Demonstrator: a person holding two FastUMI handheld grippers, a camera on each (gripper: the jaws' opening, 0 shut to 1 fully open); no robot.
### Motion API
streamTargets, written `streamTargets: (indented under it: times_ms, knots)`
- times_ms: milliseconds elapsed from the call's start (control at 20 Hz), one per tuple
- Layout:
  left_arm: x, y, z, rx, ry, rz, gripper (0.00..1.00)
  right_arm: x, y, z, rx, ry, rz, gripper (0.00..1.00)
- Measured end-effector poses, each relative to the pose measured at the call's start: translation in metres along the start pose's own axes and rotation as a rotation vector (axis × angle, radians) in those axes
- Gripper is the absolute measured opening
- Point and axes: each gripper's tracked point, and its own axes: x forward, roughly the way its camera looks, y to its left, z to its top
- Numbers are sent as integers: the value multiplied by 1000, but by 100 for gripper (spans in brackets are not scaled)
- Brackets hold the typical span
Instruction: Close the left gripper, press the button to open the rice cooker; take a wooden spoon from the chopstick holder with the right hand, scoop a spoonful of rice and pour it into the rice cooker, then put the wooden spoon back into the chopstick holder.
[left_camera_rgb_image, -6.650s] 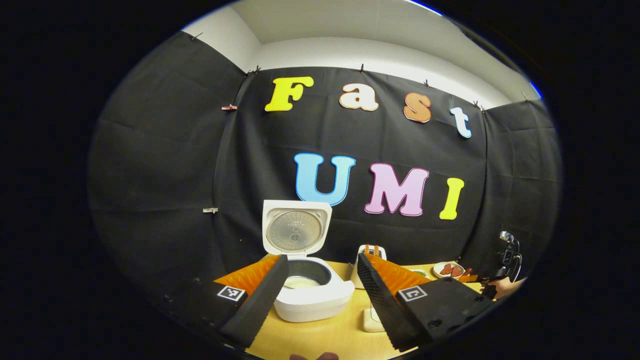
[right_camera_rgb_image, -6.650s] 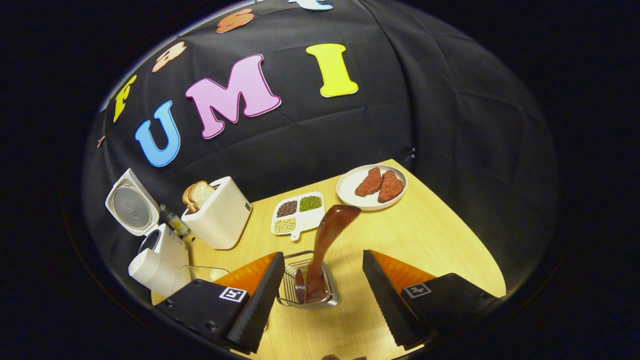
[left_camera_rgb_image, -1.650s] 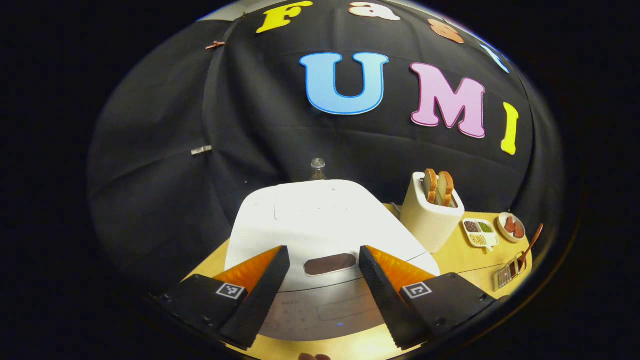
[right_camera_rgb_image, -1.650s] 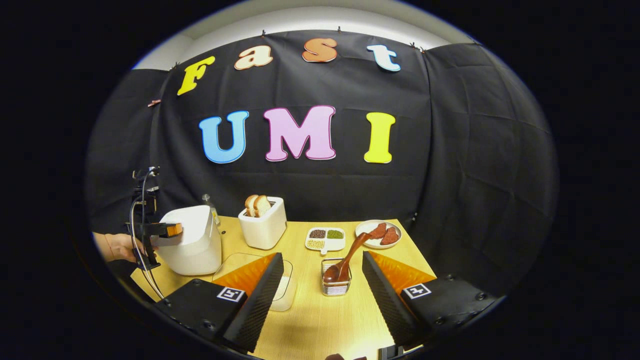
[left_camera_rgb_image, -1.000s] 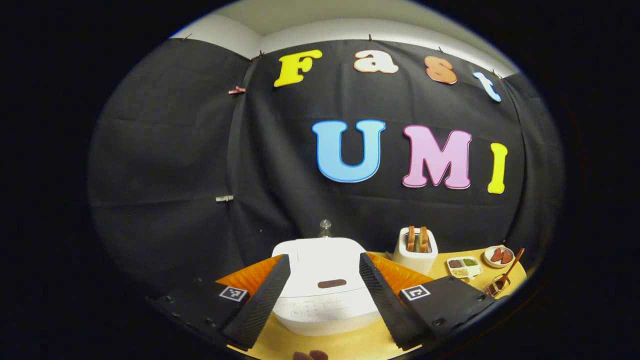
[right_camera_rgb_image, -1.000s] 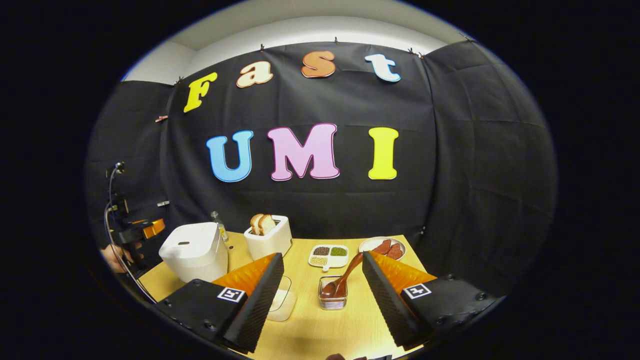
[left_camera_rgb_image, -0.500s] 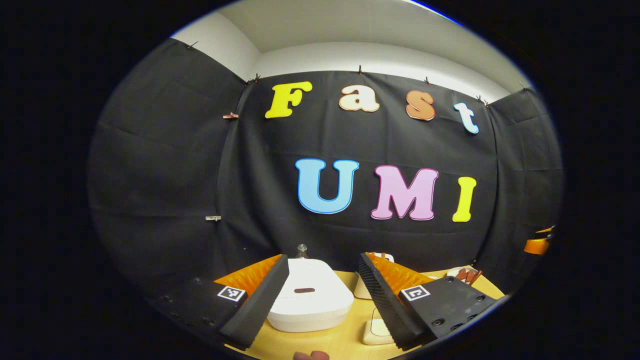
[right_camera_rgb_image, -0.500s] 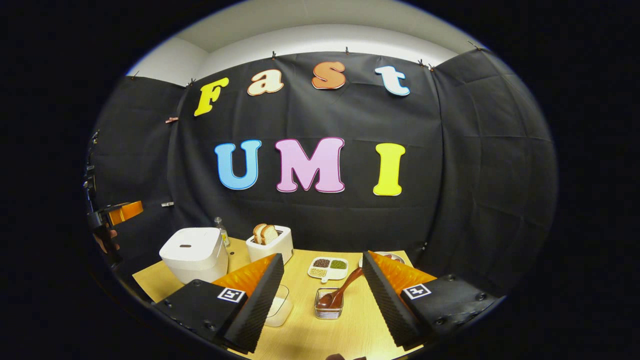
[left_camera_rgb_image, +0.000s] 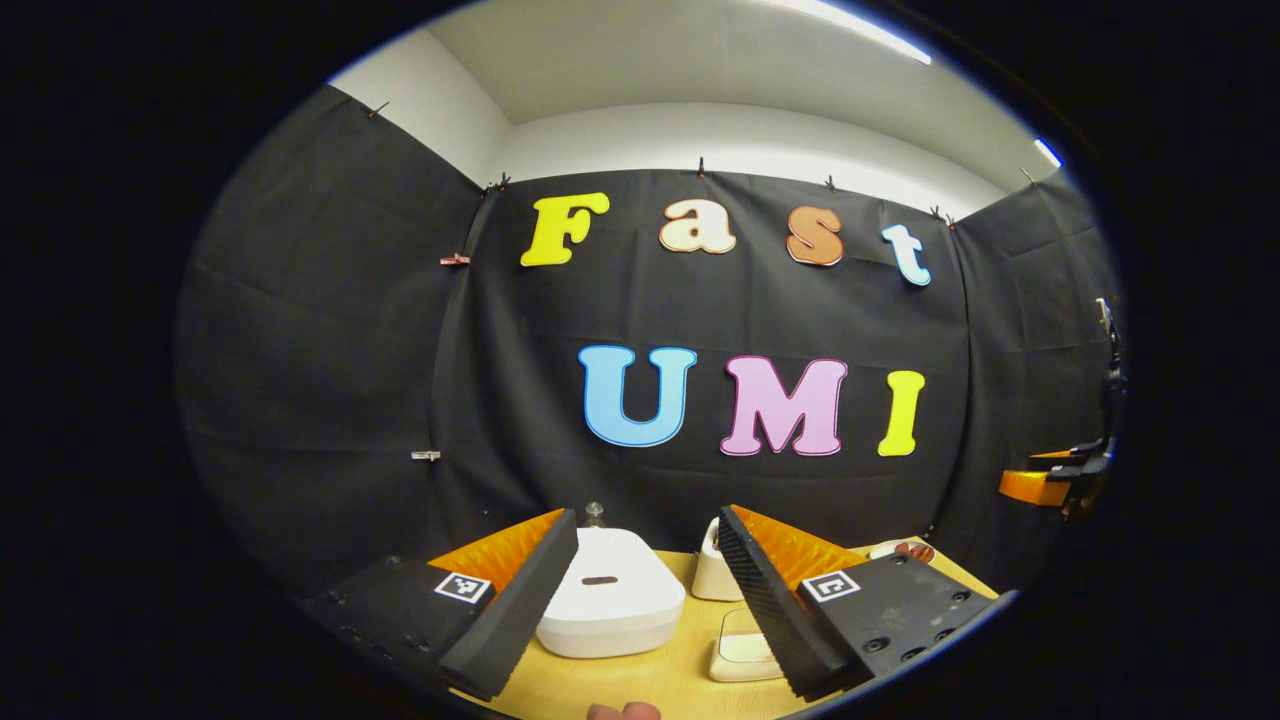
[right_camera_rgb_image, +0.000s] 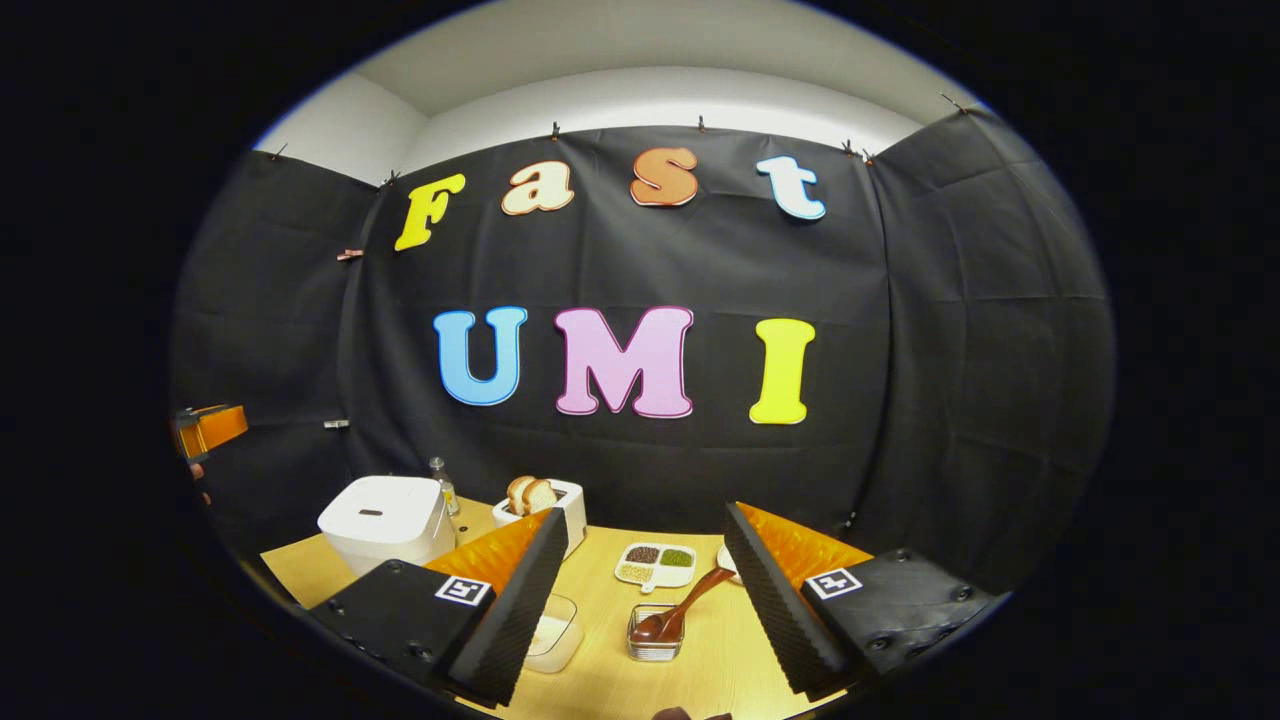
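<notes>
The white rice cooker (left_camera_rgb_image: 610, 605) stands on the table with its lid down, a dark button slot on top; it is at the left (right_camera_rgb_image: 385, 520) in the right gripper view. My left gripper (left_camera_rgb_image: 647, 520) hangs open, well back from the cooker and holding nothing. A brown wooden spoon (right_camera_rgb_image: 690, 598) leans in the wire chopstick holder (right_camera_rgb_image: 655, 640). My right gripper (right_camera_rgb_image: 646, 525) is open above the table's near edge, with the holder between and beyond its fingers. A clear box of rice (right_camera_rgb_image: 552, 630) sits beside the holder.
A white toaster (right_camera_rgb_image: 545, 503) with bread, a small bottle (right_camera_rgb_image: 440, 478) and a divided dish of beans (right_camera_rgb_image: 655, 563) stand behind. A plate of meat (left_camera_rgb_image: 900, 550) is far right. The right gripper (left_camera_rgb_image: 1040, 485) floats at the edge of the left gripper view, the left gripper (right_camera_rgb_image: 210, 425) at the right view's edge.
The cooker lid, up in the earliest frame, is down. Both grippers have drawn back and up from the table. The spoon stays in the holder.
</notes>
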Motion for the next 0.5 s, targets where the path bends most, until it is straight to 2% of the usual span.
streamTargets:
  times_ms: [300,500]
  knots:
    - [-4,-5,1,38,-3,-11,97,-1,-2,2,6,-12,-7,98]
    - [-5,-6,-4,18,6,-13,97,-1,1,0,-2,-3,-6,98]
